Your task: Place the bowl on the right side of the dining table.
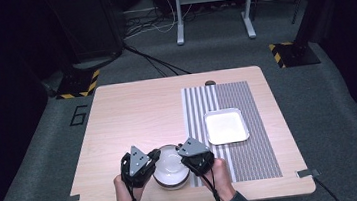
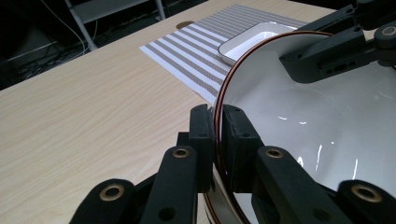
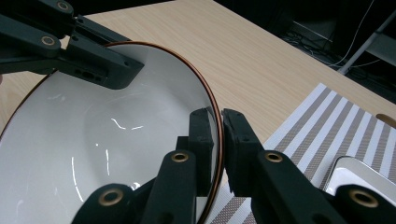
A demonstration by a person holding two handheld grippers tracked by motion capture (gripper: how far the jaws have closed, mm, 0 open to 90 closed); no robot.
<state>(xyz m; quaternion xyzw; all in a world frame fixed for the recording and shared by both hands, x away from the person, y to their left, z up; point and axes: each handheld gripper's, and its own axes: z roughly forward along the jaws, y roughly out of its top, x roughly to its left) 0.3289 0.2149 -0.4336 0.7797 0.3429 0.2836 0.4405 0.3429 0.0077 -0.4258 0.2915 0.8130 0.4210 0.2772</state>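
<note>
A white bowl (image 1: 169, 166) with a thin brown rim sits near the table's front edge, between my two grippers. My left gripper (image 1: 156, 155) is shut on the bowl's left rim; in the left gripper view its jaws clamp the rim (image 2: 217, 122) from inside and outside. My right gripper (image 1: 183, 156) is shut on the opposite rim, one jaw inside the bowl (image 3: 116, 149) and one outside. Each gripper view shows the other gripper across the bowl. The bowl holds nothing.
A striped grey and white placemat (image 1: 229, 125) covers the table's right half. A white square dish (image 1: 226, 125) lies on it, just behind and right of the bowl. The wooden table (image 1: 133, 115) is bare on the left. Stands and cables lie beyond the far edge.
</note>
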